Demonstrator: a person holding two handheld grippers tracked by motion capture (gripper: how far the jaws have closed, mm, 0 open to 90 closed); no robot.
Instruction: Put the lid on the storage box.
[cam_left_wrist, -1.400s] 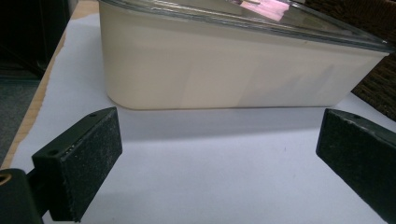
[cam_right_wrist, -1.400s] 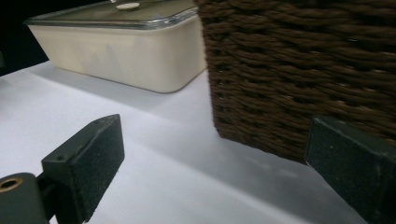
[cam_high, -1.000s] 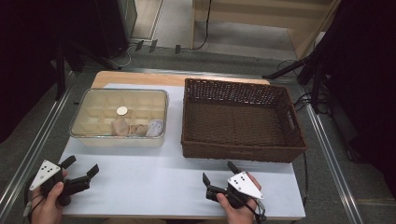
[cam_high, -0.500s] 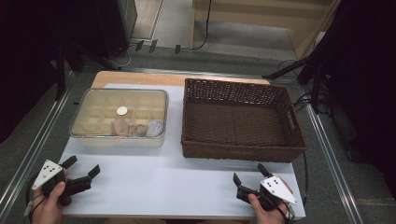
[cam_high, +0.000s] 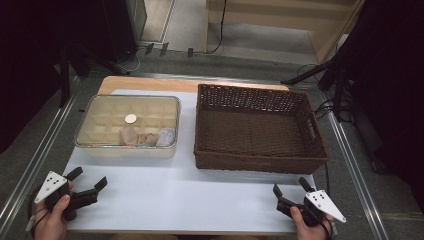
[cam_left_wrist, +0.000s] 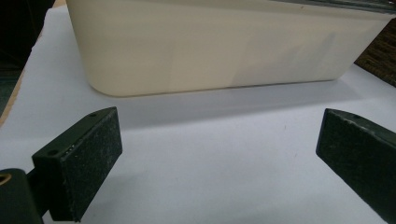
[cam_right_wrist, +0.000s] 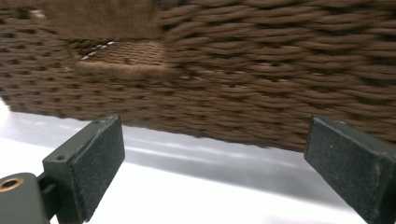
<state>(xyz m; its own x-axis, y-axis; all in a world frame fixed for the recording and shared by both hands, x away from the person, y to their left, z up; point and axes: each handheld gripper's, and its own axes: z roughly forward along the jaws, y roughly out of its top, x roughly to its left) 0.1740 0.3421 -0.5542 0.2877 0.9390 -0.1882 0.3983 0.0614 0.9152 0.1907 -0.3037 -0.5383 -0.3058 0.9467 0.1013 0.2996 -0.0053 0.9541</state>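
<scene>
My left tool (cam_high: 90, 179) rests with jaws apart at the worktop's (cam_high: 170, 190) near left, facing the tub (cam_high: 127, 150), and my right tool (cam_high: 291, 187), jaws also apart, faces the basket (cam_high: 260, 162).

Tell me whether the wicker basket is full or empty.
Empty: the wicker basket shows only bare woven floor in the high view.

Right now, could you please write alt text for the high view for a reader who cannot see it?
A cream tray holding small pale items and an empty wicker basket sit side by side on a white table. The left gripper and right gripper are held open near its front corners.
</scene>
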